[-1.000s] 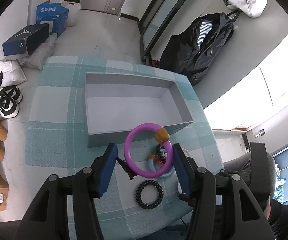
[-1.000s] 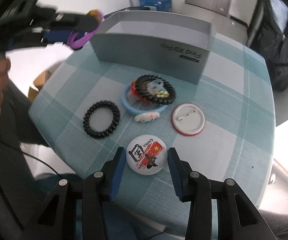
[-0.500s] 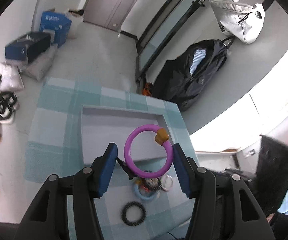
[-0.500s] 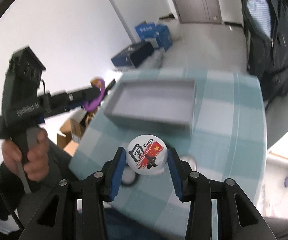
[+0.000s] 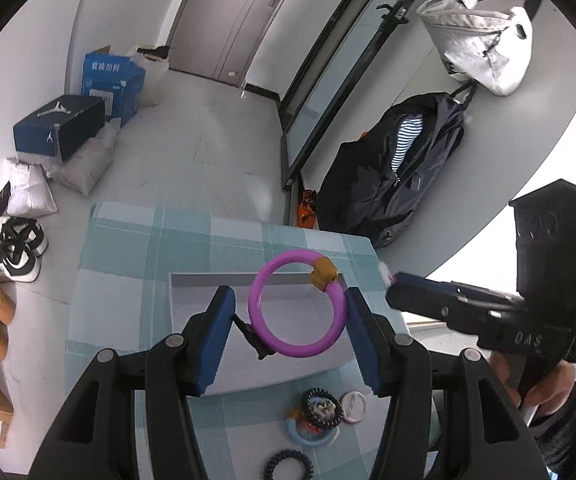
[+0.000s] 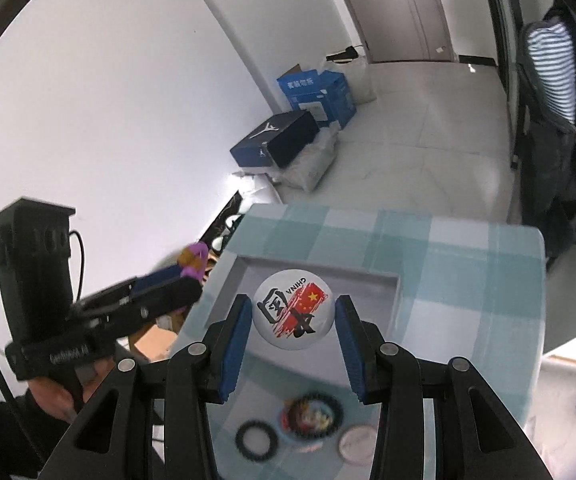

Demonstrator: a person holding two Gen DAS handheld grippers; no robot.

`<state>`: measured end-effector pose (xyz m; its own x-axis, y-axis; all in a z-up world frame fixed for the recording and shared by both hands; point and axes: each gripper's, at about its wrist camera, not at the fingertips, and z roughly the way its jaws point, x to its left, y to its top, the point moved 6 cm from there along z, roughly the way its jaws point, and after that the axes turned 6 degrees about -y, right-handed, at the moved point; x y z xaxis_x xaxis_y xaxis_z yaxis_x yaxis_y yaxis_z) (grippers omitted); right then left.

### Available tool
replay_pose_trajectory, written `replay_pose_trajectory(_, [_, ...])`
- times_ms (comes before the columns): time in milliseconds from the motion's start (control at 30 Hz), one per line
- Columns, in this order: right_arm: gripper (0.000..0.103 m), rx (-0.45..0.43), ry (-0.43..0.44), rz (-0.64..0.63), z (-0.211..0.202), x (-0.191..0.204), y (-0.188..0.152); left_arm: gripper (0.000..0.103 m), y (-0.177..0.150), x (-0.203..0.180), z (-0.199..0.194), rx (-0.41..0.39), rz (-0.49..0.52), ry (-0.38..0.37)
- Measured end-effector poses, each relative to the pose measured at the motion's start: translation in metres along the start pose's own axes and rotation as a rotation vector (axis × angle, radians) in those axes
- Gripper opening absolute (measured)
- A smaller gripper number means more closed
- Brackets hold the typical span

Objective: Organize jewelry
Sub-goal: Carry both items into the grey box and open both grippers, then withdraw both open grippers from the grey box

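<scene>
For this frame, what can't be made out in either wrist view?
- Left wrist view: the gray box's floor is mostly hidden behind the left claw and its purple ring.
- Right wrist view: the beaded pile and black coil tie are motion-blurred; details unreadable.
- Left wrist view: the right claw's load is hidden, seen edge-on.
- Right wrist view: the badge covers part of the box interior.

I see bright daylight blowing out the right edges. Heavy fisheye bending and black vignette at corners. In the right-wrist view the table's near edge blurs.
</scene>
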<state>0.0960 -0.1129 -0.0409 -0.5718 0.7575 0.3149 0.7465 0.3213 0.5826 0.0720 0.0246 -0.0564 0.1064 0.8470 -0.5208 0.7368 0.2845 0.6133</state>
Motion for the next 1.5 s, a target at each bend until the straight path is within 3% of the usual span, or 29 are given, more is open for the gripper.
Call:
replay_pose_trajectory(500, [0.042,0.133,0.036,0.039,0.063,-0.014,0.006,0.051,-0.004,0.026,0.040,0.120,-0.049,0.058])
replay_pose_trajectory(800, [0.044,0.194,0.011,0.050,0.081,-0.018,-0.001,0.053,-0.008,0.037,0.055,0.213,-0.130,0.033])
replay_pose_trajectory(867, [0.055,0.194,0.004,0.044,0.078,-0.020,-0.002,0.059,-0.009,0.037,0.053,0.222,-0.147,0.022])
replay_pose_trajectory(967, [0.062,0.156,-0.011,0.035,0.067,-0.021,-0.002,0.069,-0.008,0.032,0.048,0.210,-0.139,-0.001])
replay_pose_trajectory(1033, [0.062,0.138,-0.023,0.034,0.060,-0.022,-0.003,0.087,-0.007,0.031,0.043,0.191,-0.123,0.018])
replay_pose_trajectory(1200, [0.071,0.086,-0.057,0.051,0.043,-0.027,-0.004,0.087,-0.002,0.033,0.031,0.141,-0.130,0.032])
replay_pose_trajectory(1500, [0.087,-0.049,-0.084,0.046,0.009,-0.022,-0.005,0.087,-0.001,0.034,0.007,0.014,-0.040,0.193])
